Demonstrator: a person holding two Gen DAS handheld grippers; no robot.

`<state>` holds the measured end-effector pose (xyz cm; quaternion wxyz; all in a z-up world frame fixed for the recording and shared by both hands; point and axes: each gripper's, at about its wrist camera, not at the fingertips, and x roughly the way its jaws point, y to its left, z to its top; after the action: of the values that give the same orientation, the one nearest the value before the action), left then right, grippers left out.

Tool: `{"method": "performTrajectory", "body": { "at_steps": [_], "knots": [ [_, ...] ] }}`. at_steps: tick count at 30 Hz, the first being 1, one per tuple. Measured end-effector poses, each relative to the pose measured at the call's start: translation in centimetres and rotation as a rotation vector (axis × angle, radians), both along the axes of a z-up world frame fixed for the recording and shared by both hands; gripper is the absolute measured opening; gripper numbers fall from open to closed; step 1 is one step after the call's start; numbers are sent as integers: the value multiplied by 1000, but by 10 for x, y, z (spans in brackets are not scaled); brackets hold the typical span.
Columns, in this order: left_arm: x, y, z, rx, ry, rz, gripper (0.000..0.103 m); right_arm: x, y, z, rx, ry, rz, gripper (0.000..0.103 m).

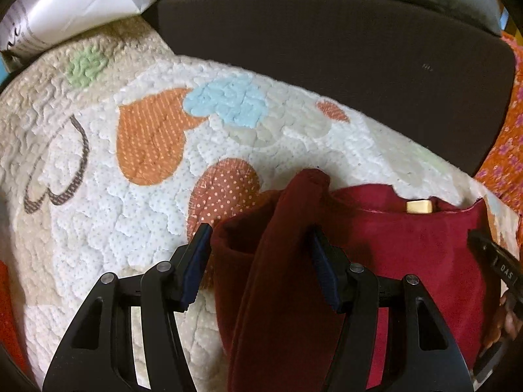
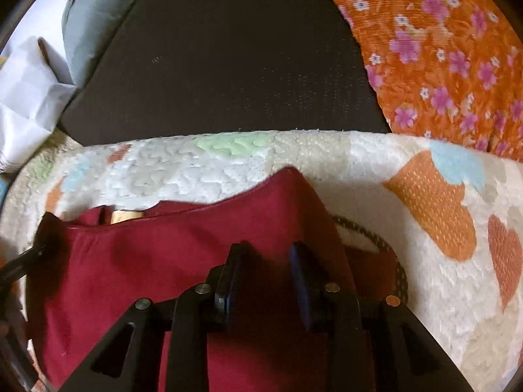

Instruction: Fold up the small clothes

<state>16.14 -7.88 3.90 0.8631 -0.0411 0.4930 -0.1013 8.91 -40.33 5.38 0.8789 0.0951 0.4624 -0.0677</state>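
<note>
A dark red small garment [image 1: 408,248] lies on a white quilt with heart patches [image 1: 137,215]. My left gripper [image 1: 258,245] stands open, its jaws wide apart, with a raised fold of the red cloth [image 1: 287,228] standing between them. In the right wrist view the same red garment [image 2: 157,254] fills the lower middle. My right gripper [image 2: 266,261] has its jaws a little apart over a raised point of the cloth; whether the pads press the cloth does not show. A pale tag [image 1: 420,206] shows at the garment's far edge.
A dark brown cushion [image 1: 327,58] lies beyond the quilt. An orange flowered fabric [image 2: 441,49] lies at the right. White paper [image 1: 75,3] and a grey pillow [image 2: 94,23] sit at the far left. The quilt [image 2: 425,261] extends to the right.
</note>
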Motion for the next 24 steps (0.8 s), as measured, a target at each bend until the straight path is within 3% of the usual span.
{"method": "performTrajectory", "body": {
  "at_steps": [5, 9, 12, 16, 20, 24],
  "knots": [
    [-3, 4, -2, -6, -6, 3, 60, -7, 7, 14, -45, 4, 27, 29],
    [-12, 3, 5, 15, -24, 1, 59, -44, 2, 33, 3, -43, 19, 29],
    [-22, 0, 12, 35, -36, 0, 59, -80, 5, 39, -16, -53, 40, 29],
    [-37, -2, 21, 37, -47, 2, 59, -112, 2, 33, -15, -49, 31, 29],
    [-61, -2, 36, 21, -47, -1, 59, -108, -4, 5, 22, 27, 33, 29],
    [-98, 8, 51, 4, -57, -10, 59, -117, 5, 26, 29, 4, 53, 29]
  ]
}}
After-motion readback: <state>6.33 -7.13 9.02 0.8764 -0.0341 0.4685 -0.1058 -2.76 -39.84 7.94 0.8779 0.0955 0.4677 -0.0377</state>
